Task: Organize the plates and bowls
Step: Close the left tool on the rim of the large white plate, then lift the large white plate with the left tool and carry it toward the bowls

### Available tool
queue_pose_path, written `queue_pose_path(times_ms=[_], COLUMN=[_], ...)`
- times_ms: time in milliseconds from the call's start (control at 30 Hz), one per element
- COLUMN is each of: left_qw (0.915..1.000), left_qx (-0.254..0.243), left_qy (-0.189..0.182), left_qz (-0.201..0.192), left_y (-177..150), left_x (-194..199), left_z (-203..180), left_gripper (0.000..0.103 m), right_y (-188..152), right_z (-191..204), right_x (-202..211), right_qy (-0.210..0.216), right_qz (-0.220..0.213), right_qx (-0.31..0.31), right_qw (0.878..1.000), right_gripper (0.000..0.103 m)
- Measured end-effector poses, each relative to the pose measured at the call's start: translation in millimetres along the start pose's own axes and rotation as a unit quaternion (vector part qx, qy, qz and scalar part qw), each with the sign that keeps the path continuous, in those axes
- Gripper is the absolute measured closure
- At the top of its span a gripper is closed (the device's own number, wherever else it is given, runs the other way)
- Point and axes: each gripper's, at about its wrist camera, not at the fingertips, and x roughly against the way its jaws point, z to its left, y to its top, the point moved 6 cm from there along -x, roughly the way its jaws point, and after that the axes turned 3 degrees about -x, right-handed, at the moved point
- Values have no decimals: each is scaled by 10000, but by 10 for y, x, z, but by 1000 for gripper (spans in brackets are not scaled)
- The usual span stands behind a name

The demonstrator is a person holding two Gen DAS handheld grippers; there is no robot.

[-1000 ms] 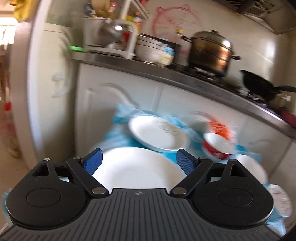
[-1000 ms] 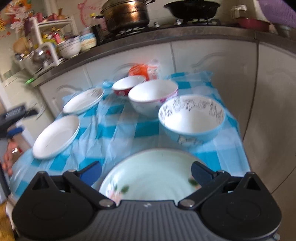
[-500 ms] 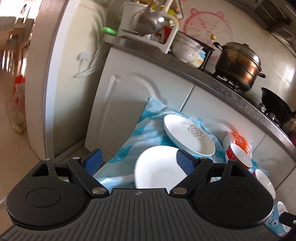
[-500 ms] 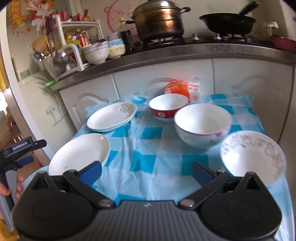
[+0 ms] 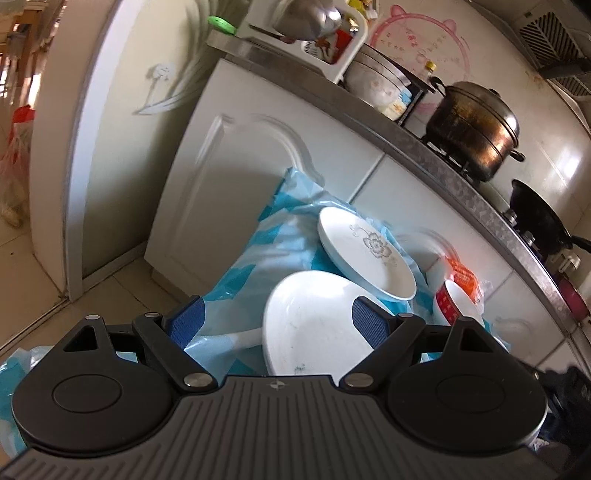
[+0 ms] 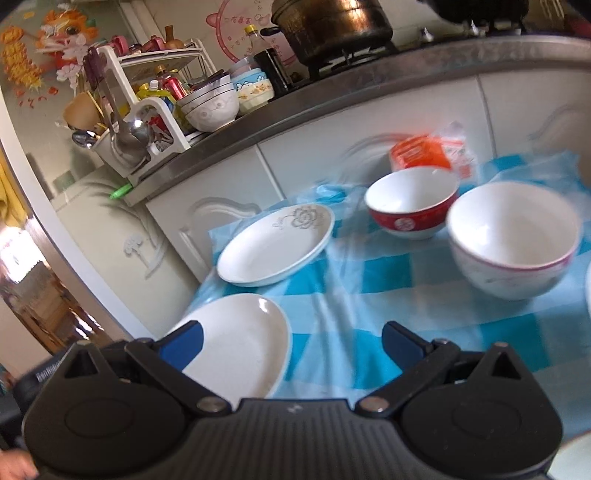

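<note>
Fingers on both grippers (image 5: 277, 321) (image 6: 291, 341) were spread, empty; we risked nudging the plain plate (image 5: 314, 325) off the counter (image 6: 369, 288) edge.

Not much you can actually read here. The red bowl (image 6: 412, 206), toward the back edge of the blue checked tablecloth (image 6: 369, 295), has a round white emblem on its side, too blurry to make out. The pink round wall sticker (image 6: 240, 22) above the counter has a line of characters, unreadable. The orange packet (image 6: 424, 153) by the cabinets has print, smeared. Some white lettering on the black device (image 6: 44, 369) at the left edge starts like "Gen", rest illegible.
</note>
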Motion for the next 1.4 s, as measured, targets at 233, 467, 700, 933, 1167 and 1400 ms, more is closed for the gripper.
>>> queue_pose_path(times_ms=[233,467,700,933,1167,1400], left_qw=[9994,9988,9989,9989,9995,9996], left_qx=[1,-89,-133,-65,-82,-194], left_qy=[-325,-435,-377,-378,-190,30], left_qz=[85,204,260,281,239,220], left_y=[-56,-128,-174,-198,-203,-217], left_x=[-35,-92,-131,-157,-152,-146], left_z=[-15,-81,-107,-134,-146,-173], left_gripper=[0,21,36,41,57,69], right_y=[-17,-34,-50,-93,-119,-133], right_z=[30,19,22,68,139,134], right_x=[-279,-473,-598,-683,-698,-647], right_qy=[261,535,726,945,1113,1060], right_qz=[157,363,476,627,702,698], right_qx=[-280,-604,-744,-838,-827,-888], right_qw=[9991,9961,9934,9900,9879,9879], right_gripper=[2,7,13,13,12,11])
